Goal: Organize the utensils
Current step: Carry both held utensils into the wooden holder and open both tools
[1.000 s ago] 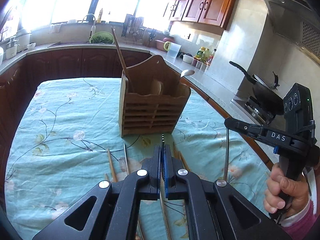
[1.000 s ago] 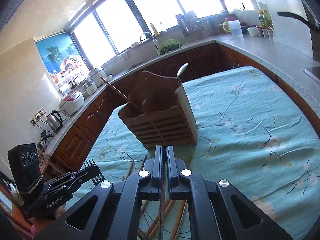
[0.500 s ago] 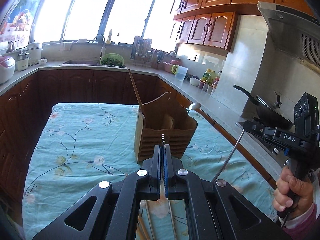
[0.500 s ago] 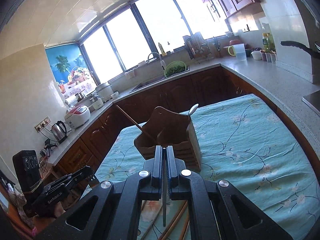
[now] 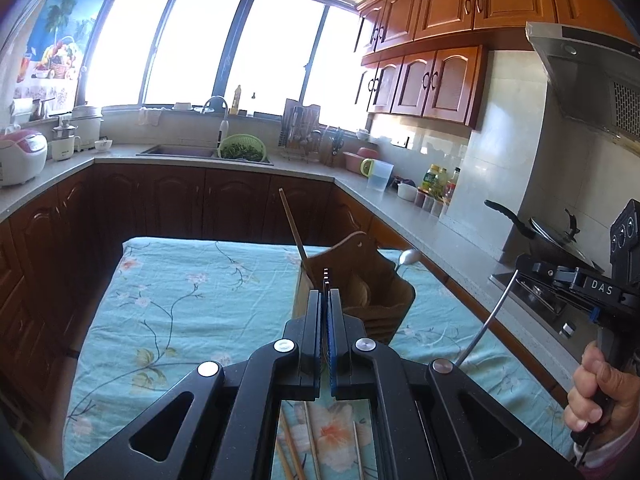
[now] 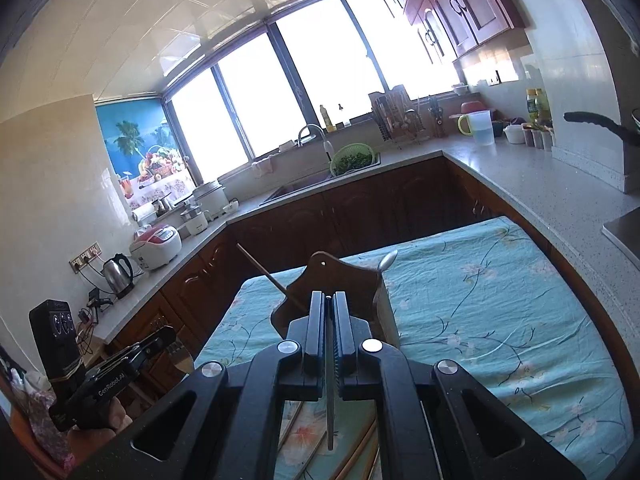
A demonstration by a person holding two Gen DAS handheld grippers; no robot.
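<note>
Both claws are closed on thin metal utensils: the left claw [image 5: 328, 300] on a fork [image 5: 326, 276], the right claw [image 6: 328, 308] on a rod [image 6: 329, 392] — the wooden holder [image 5: 356, 292] stands straight ahead, farther on the worktop [image 5: 176, 312], nearer to the left one.

Wooden utensil holder [image 5: 360, 280] upright on cloth, holding chopstick [image 5: 293, 228], spoon [image 5: 409, 257]; loose chopsticks [image 5: 289, 440], probably several, in front

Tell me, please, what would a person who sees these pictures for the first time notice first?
Probably the wooden utensil holder standing on the flowered turquoise tablecloth, with a chopstick and a spoon sticking out. Then both grippers: the left gripper clamps a fork, the right gripper a thin metal utensil.
</note>
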